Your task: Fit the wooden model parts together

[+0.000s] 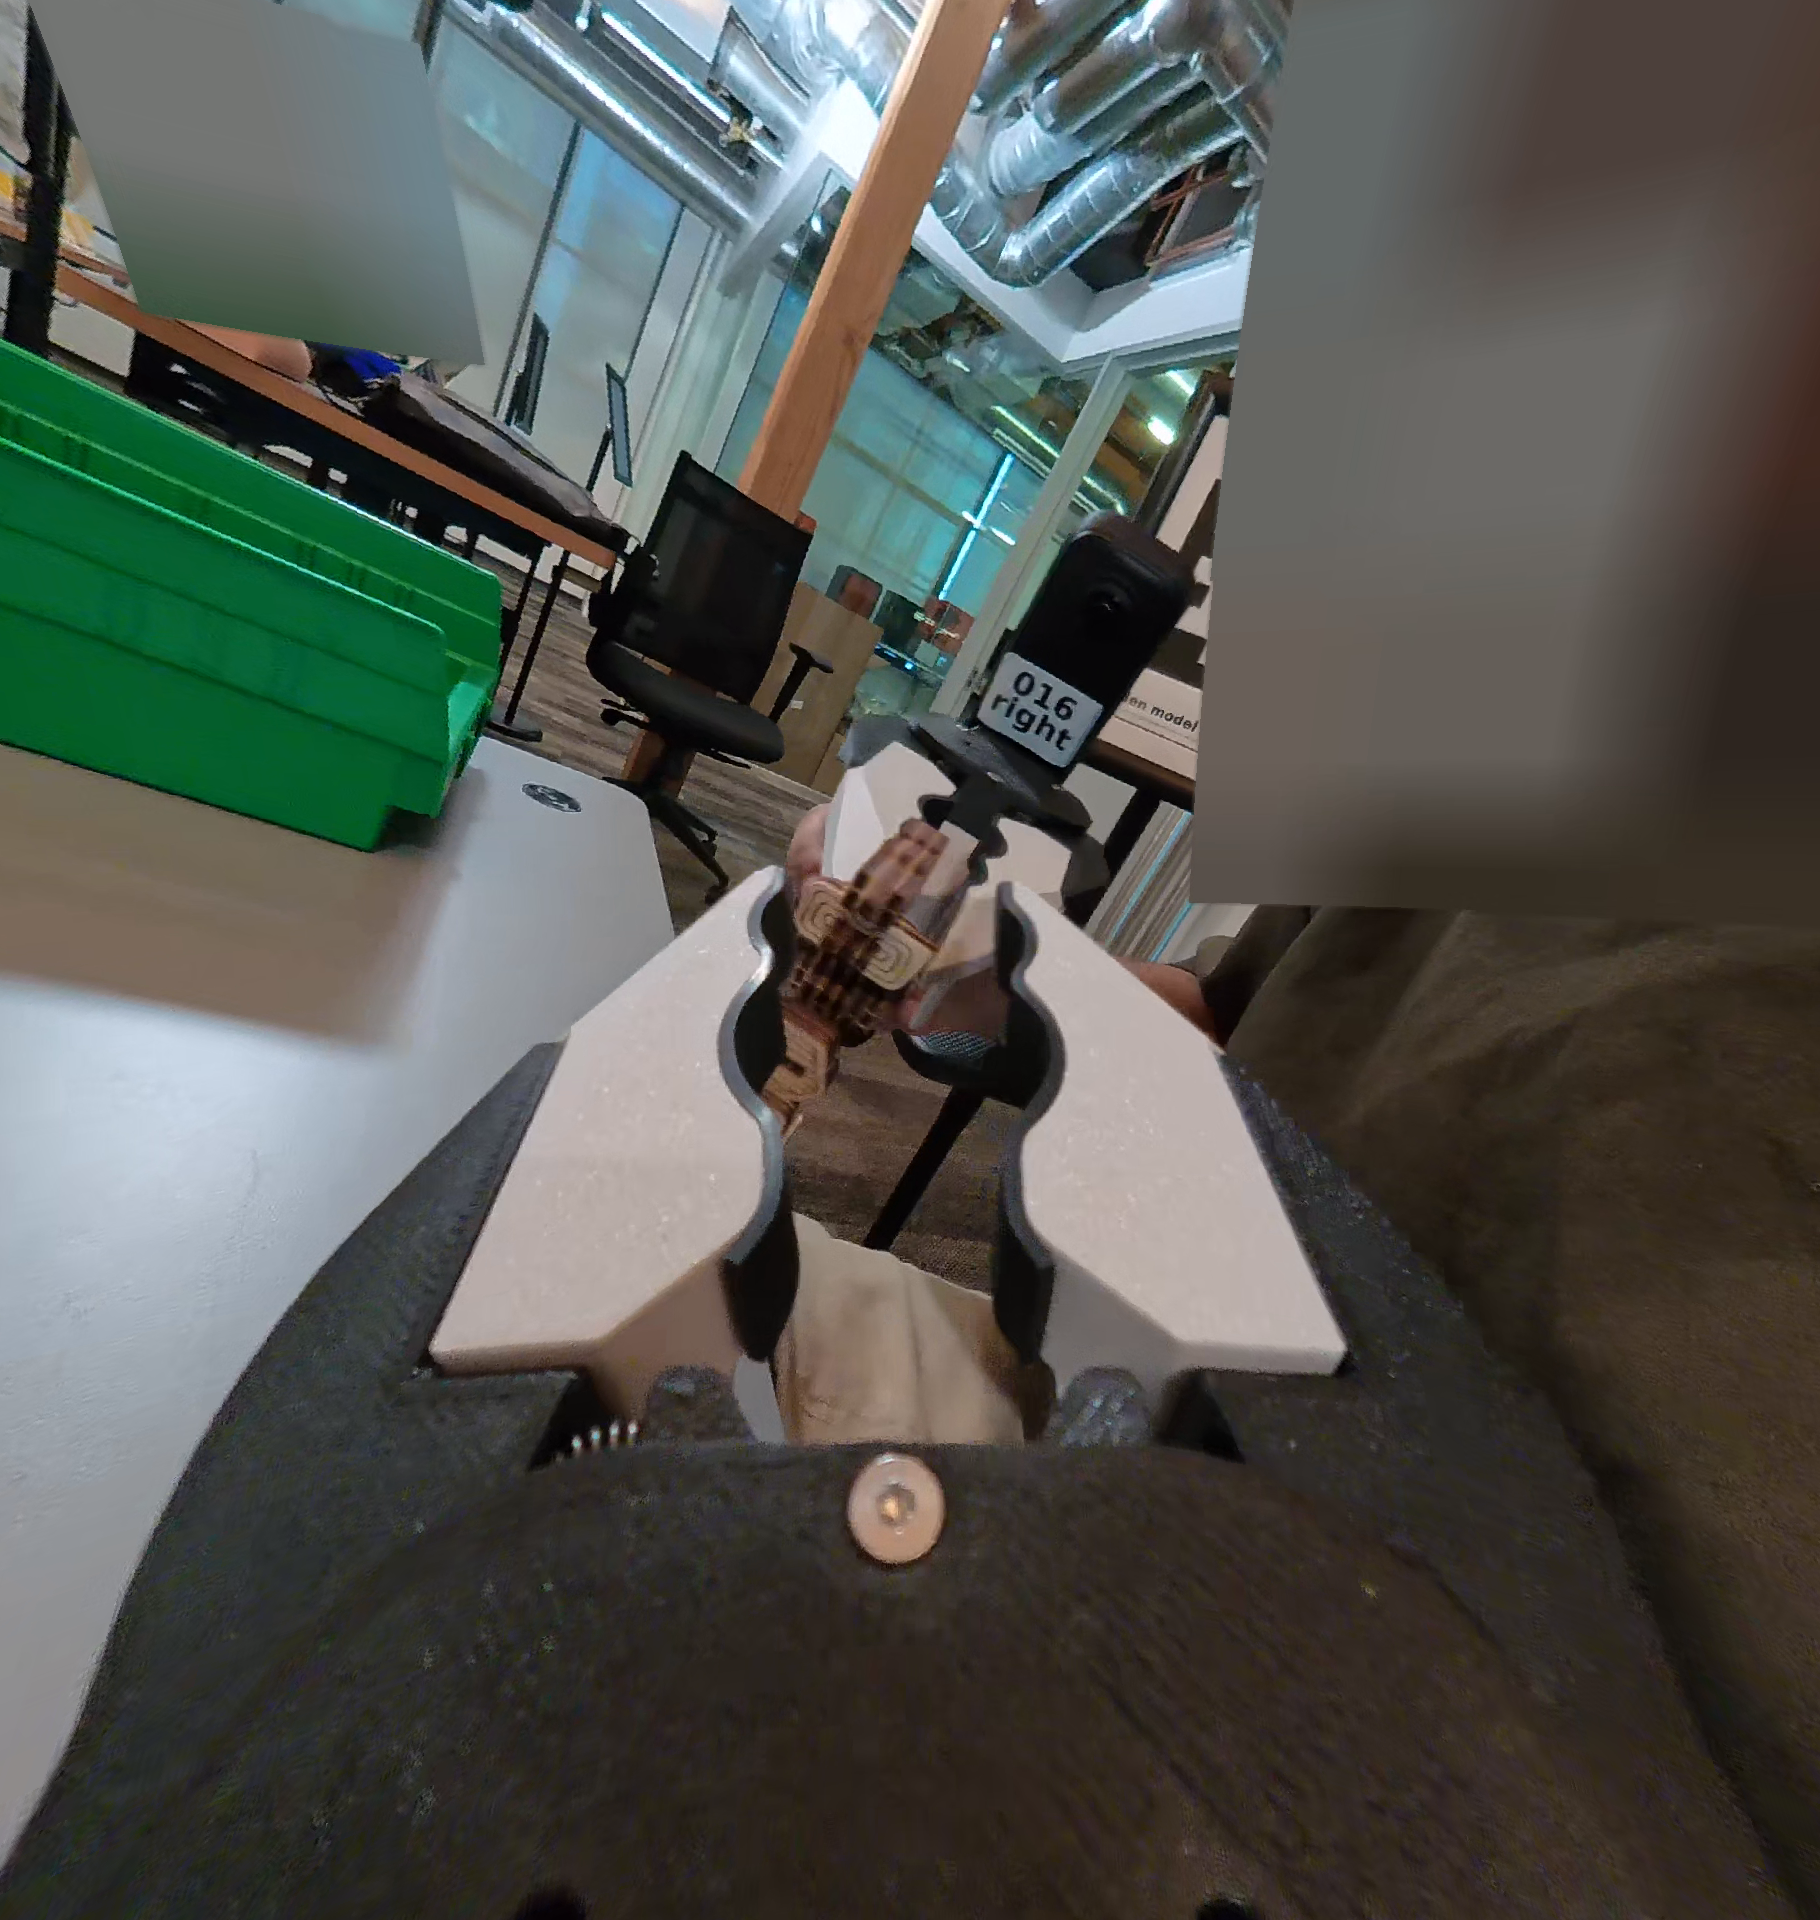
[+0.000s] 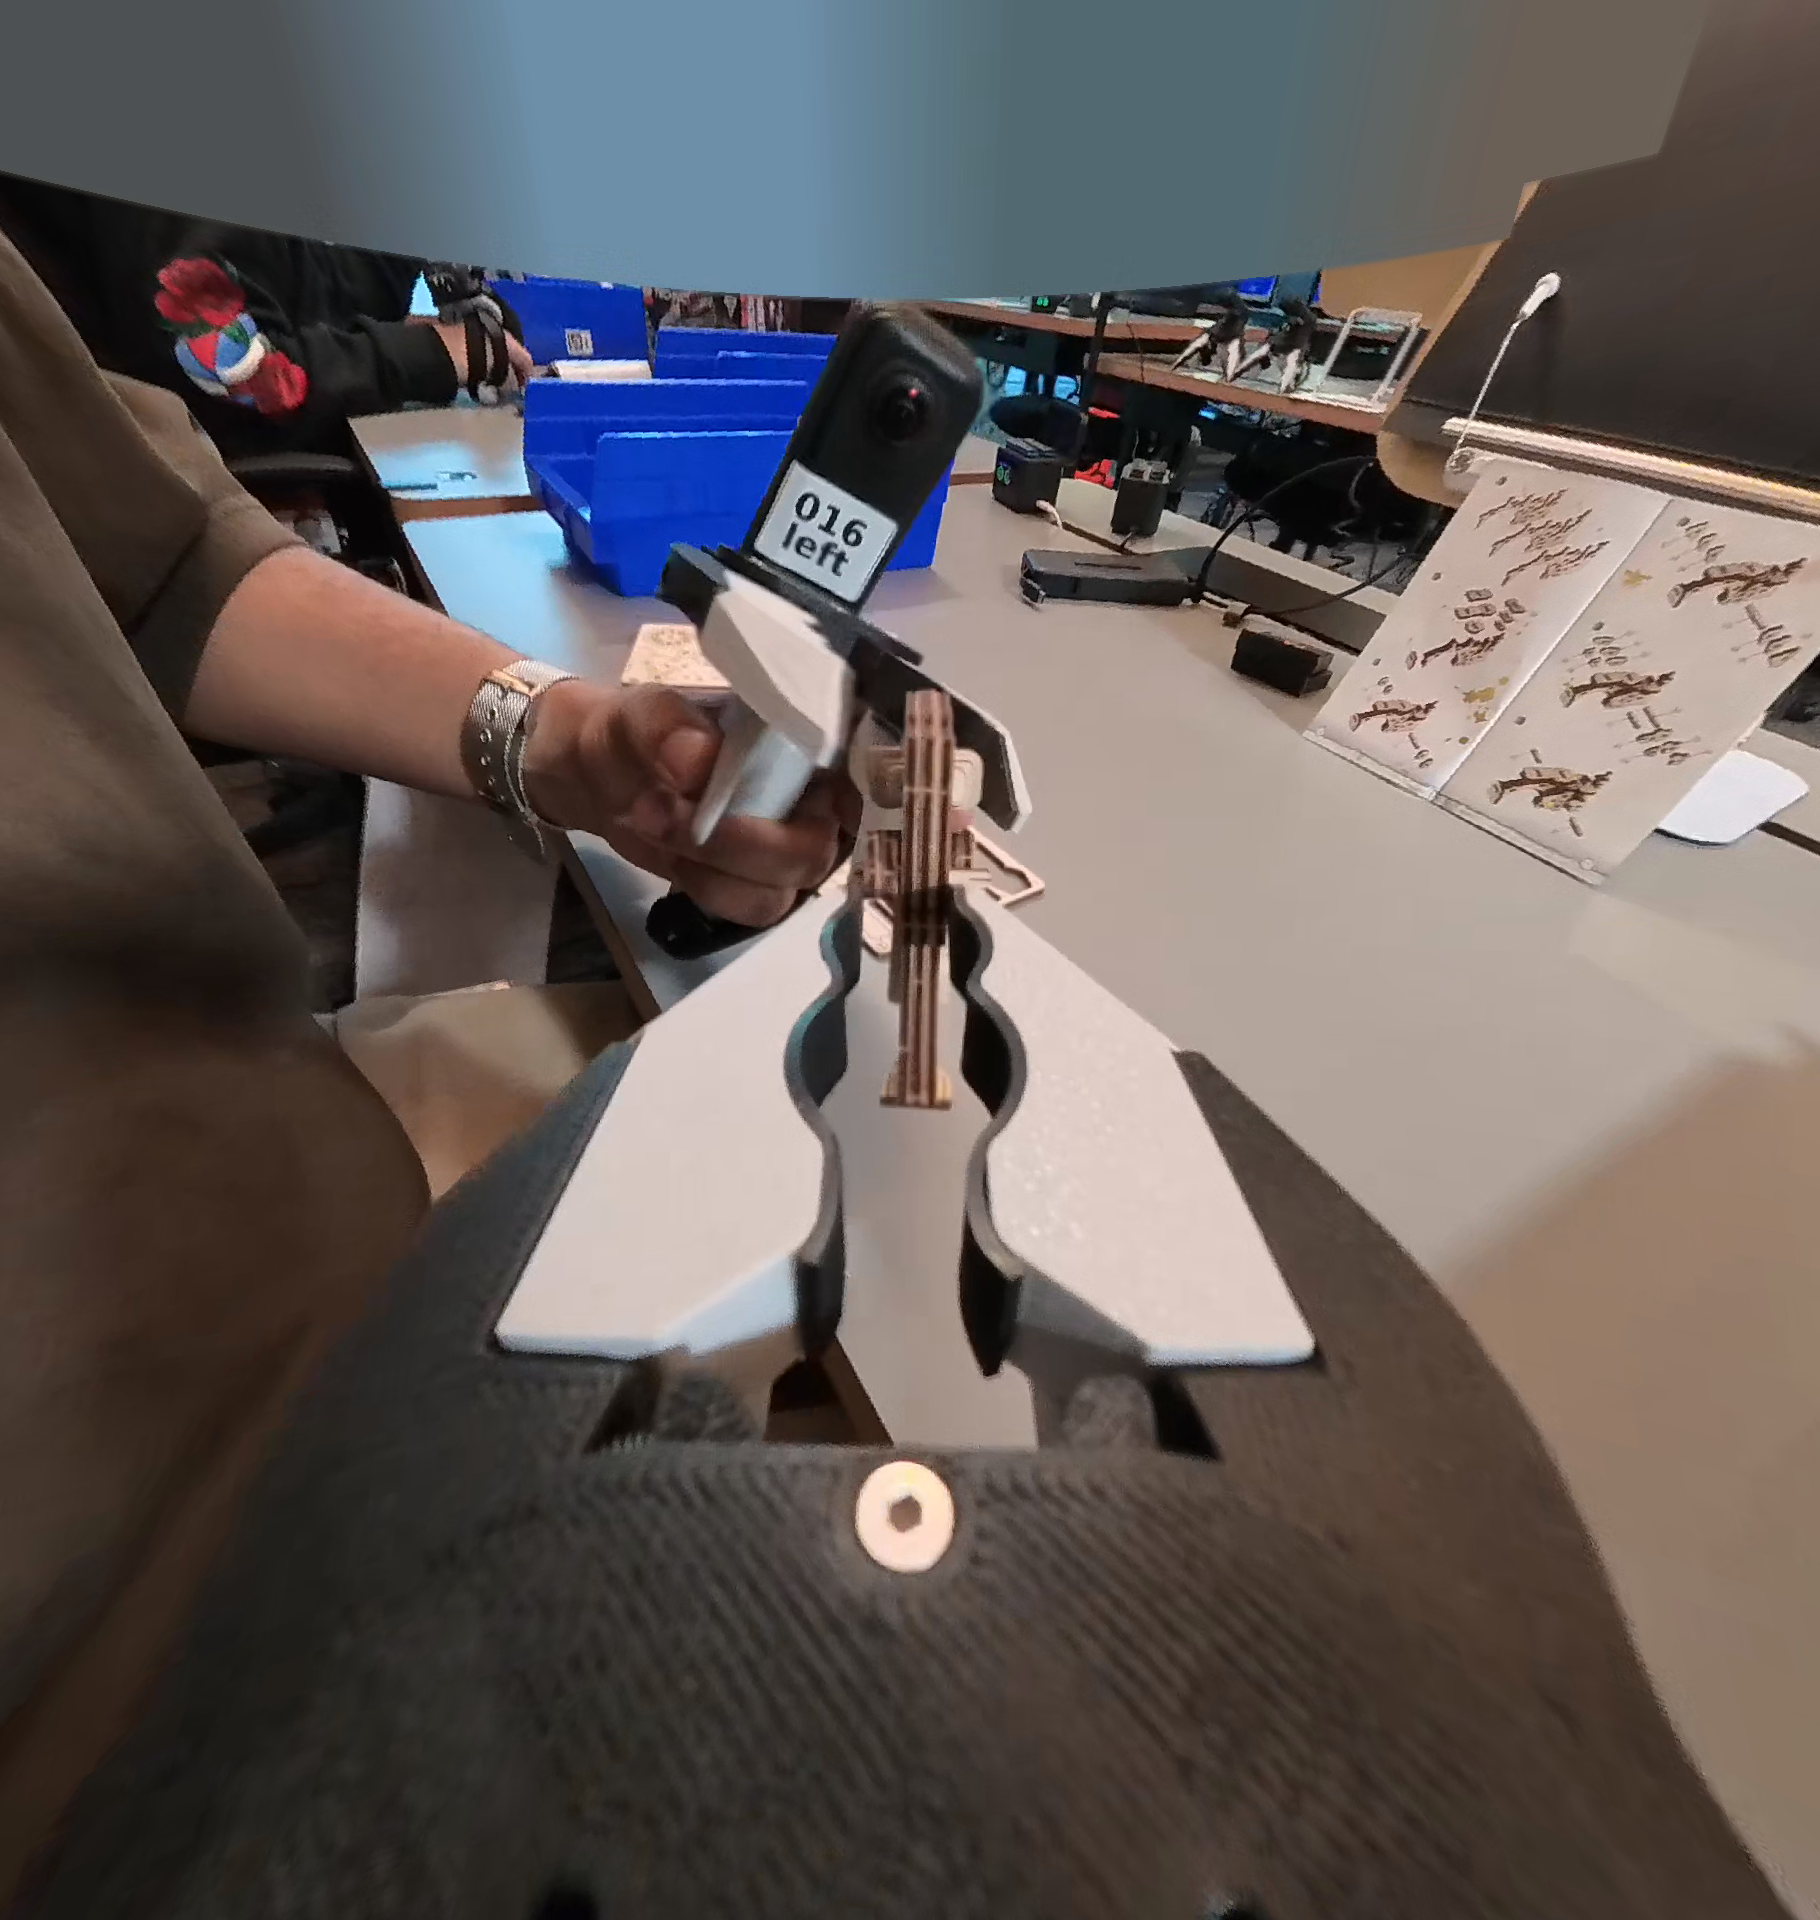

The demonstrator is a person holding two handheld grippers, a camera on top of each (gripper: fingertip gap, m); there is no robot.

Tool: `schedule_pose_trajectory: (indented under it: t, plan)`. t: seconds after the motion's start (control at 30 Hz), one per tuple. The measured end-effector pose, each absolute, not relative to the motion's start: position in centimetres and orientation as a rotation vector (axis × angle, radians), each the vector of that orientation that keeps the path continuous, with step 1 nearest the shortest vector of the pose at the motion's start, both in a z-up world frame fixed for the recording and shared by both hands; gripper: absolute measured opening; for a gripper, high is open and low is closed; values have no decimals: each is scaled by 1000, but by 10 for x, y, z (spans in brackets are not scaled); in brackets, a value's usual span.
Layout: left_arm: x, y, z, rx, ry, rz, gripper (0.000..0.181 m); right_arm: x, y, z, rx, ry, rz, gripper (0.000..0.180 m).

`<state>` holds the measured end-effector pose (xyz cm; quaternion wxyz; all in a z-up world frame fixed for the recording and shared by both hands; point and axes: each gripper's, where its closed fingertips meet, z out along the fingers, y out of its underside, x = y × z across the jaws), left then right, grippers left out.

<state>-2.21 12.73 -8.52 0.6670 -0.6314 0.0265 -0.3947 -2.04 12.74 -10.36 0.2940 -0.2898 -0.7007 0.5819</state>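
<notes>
A layered wooden model (image 2: 918, 997) hangs in the air above the table edge, between my two grippers. My right gripper (image 2: 906, 914) is shut on its middle, and its lower end sticks back between my fingers. My left gripper (image 2: 911, 758), held by a hand (image 2: 677, 779), grips the model's upper part from the far side. In the left wrist view the model (image 1: 854, 956) sits between my left gripper's tips (image 1: 890, 894), against the left finger (image 1: 677, 1091). The right gripper (image 1: 947, 862) closes on it from beyond.
Green bins (image 1: 189, 623) stand on the grey table (image 1: 158, 1143) at the left. Blue bins (image 2: 677, 468) stand at the back. An instruction sheet (image 2: 1571, 665) is propped at the right. A flat wooden cut-out sheet (image 2: 1010, 883) lies under the grippers. Black devices (image 2: 1103, 577) and cables lie behind. My two grippers' fingertips are within a few centimetres of each other.
</notes>
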Motion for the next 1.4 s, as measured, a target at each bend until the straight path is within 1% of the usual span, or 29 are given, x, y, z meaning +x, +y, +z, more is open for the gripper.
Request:
schedule_pose_trajectory:
  t: [0.07,0.1,0.23,0.37,0.4,1.13,1.23,1.27,1.3,1.4]
  plan:
    - [-21,128,-86,-1432,62,-890,43,-21,131,-101,-795,-1842,1588,15]
    - [-20,129,-89,-1445,63,-879,44,-21,132,-99,-807,-1830,1612,15]
    - [-18,134,-102,-1520,82,-820,40,-20,137,-92,-844,-1776,1707,14]
    - [-20,136,-107,-1541,83,-769,23,-19,136,-90,-851,-1774,1755,14]
    - [-21,136,-106,-1535,87,-766,23,-19,135,-90,-851,-1773,1763,14]
    - [-16,131,-94,-1427,56,-889,21,-16,134,-81,-827,-1740,1818,14]
    - [-14,128,-90,-1396,69,-923,28,-15,133,-80,-823,-1740,1819,14]
    - [-15,128,-89,-1389,68,-927,27,-15,132,-80,-820,-1741,1818,14]
    - [-16,128,-89,-1393,59,-919,21,-15,131,-80,-815,-1741,1822,14]
    - [-16,128,-89,-1399,70,-893,20,-14,131,-79,-814,-1738,1827,13]
